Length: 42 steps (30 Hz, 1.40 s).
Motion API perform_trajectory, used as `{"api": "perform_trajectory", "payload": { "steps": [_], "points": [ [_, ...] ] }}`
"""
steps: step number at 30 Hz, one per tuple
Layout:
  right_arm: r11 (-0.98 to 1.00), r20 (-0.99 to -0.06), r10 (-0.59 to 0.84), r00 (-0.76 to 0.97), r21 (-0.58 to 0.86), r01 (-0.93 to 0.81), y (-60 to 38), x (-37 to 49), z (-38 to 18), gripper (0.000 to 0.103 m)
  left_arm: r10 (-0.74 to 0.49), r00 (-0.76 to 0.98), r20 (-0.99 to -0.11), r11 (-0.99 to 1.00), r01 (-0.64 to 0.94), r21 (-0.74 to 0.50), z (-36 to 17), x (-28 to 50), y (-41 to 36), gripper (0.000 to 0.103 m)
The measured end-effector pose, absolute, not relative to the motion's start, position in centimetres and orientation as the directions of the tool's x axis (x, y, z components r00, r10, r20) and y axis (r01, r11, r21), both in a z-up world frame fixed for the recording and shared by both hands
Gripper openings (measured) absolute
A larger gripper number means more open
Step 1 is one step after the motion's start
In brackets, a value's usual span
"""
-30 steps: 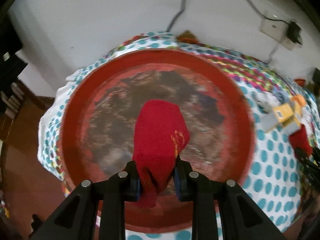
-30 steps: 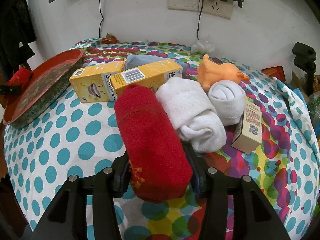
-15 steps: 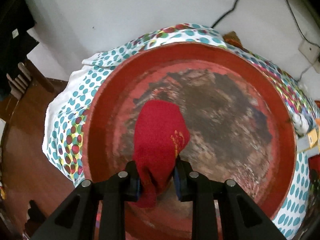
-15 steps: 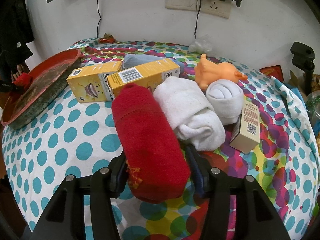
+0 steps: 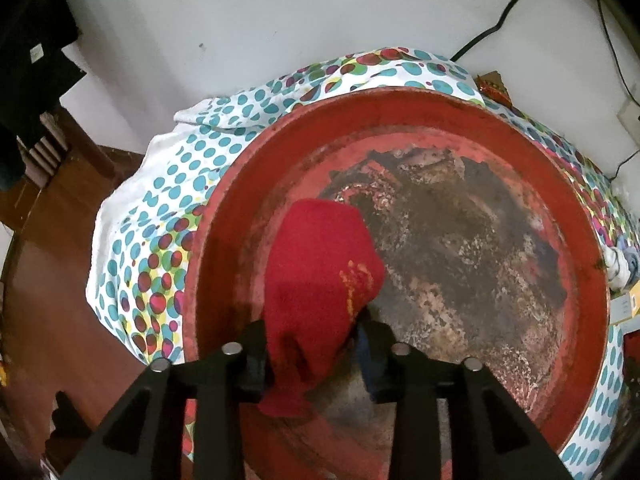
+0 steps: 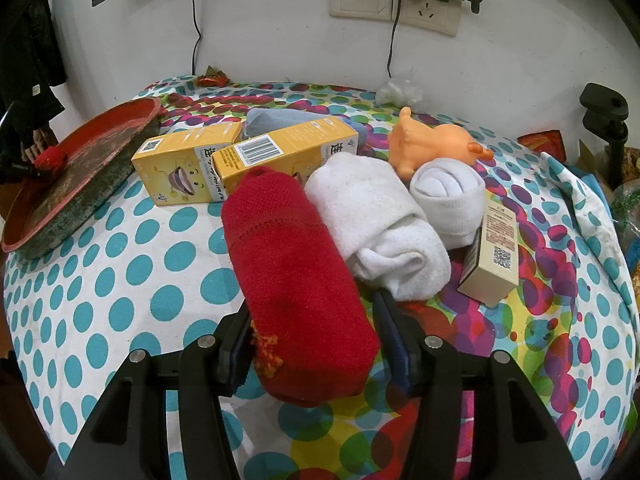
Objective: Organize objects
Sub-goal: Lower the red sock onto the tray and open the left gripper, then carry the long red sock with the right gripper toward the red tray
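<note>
The left gripper (image 5: 316,354) has its fingers (image 5: 252,354) spread a little: the left pad touches the red sock (image 5: 320,280), while a gap shows between the cloth and the right pad, so it looks let go or nearly so. That sock hangs over the near left part of the round red tray (image 5: 400,116), its long axis running straight away from the fingers.

The right gripper (image 6: 316,350) is clamped on a second red sock (image 6: 296,280), which also points forward along the fingers. The tray lies far to its left (the left hand is much the nearer), so this sock must likely travel left.

Writing: two yellow cartons (image 6: 188,168) carry a barcode, a QR code and Chinese characters too small to read; a cream box (image 6: 494,256) shows another QR code.
</note>
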State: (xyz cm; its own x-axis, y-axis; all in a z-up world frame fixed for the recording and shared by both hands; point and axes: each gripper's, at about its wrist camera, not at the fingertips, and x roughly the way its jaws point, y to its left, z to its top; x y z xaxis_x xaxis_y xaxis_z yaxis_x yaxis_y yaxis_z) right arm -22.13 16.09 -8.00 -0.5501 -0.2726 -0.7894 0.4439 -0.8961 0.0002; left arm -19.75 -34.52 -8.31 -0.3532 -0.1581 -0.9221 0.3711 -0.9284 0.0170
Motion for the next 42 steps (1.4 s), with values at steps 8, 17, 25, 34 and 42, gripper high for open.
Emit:
{"api": "perform_trajectory", "payload": {
  "steps": [8,17,25,34,42],
  "points": [
    [-0.895,-0.790,-0.273,-0.549,0.000,0.445,16.1,-22.2,-8.0,0.055,-0.167,-0.323,-0.932,-0.927,0.374,0.036,-7.6,-19.2,-34.0,0.049],
    [-0.895,-0.790,-0.274,-0.549,0.001,0.446,16.2,-22.2,-8.0,0.055,-0.181,-0.409,-0.894,-0.937,0.349,0.030,-4.1,-15.2,-30.2,0.050],
    [-0.896,-0.788,-0.273,-0.552,0.000,0.445,16.3,-22.3,-8.0,0.055,-0.200,-0.479,-0.855,-0.957,0.281,0.066,-3.5,-10.4,-24.5,0.053],
    [-0.907,-0.801,-0.235,-0.551,-0.024,0.422,16.1,-21.9,-8.1,0.069,-0.196,-0.524,-0.829,-0.967,0.245,0.074,-3.7,-7.3,-22.1,0.055],
    [-0.917,-0.817,-0.215,-0.535,-0.019,0.398,15.6,-21.6,-7.4,0.034,-0.150,-0.517,-0.843,-0.967,0.256,0.015,-5.0,-6.4,-23.1,0.055]
  ]
}}
